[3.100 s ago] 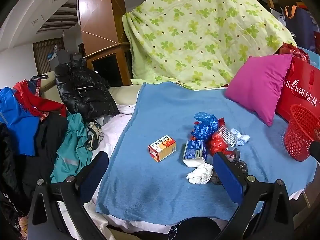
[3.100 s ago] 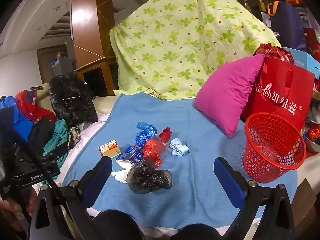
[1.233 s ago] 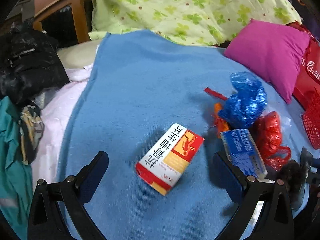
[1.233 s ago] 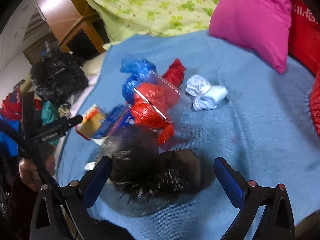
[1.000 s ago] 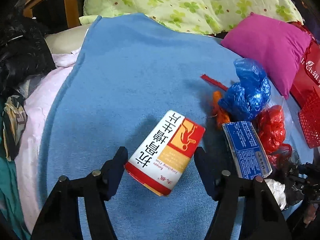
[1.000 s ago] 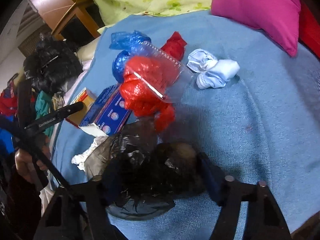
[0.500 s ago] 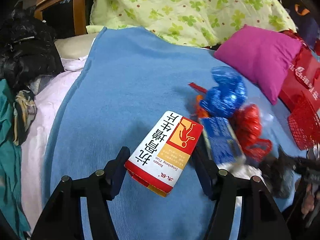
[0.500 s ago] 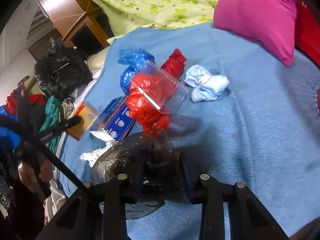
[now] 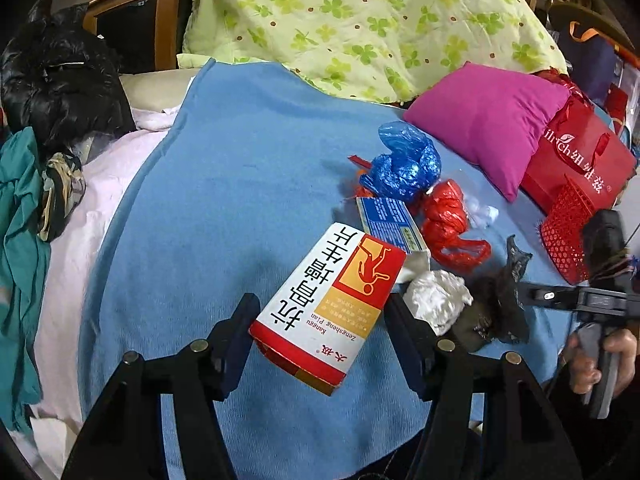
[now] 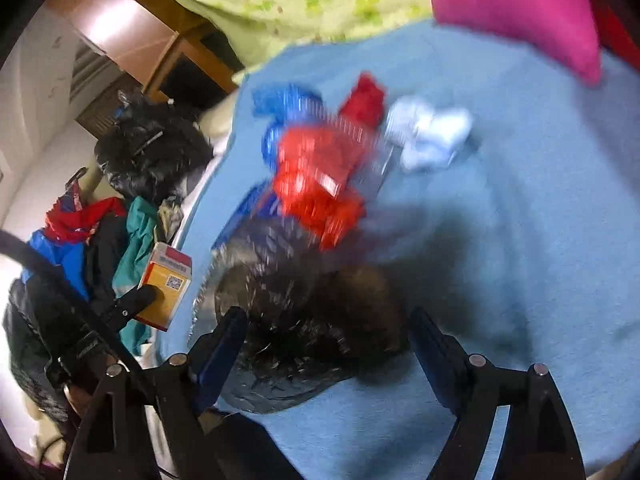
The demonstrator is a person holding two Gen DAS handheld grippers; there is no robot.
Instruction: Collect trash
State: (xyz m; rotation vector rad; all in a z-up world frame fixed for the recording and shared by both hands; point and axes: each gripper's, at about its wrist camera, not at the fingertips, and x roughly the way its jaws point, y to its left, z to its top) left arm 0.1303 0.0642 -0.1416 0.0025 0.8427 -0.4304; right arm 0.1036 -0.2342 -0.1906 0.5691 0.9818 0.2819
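Left gripper [image 9: 320,322] lifted box [image 9: 328,304] off blanket [image 9: 224,184] since a second ago, carried it toward trash pile; fingers clenched on box's long sides. Box's long axis ran forward, tilted right. Basket [image 9: 564,232] lay far right, nearer right hand [image 9: 600,356]. Right gripper [image 10: 324,340] squeezed black bag [image 10: 312,304] half second ago; jaws now opening, bag between fingers, resting on blanket, no firm grip. Likely next: left swings box rightward to basket; right re-grasps bag.
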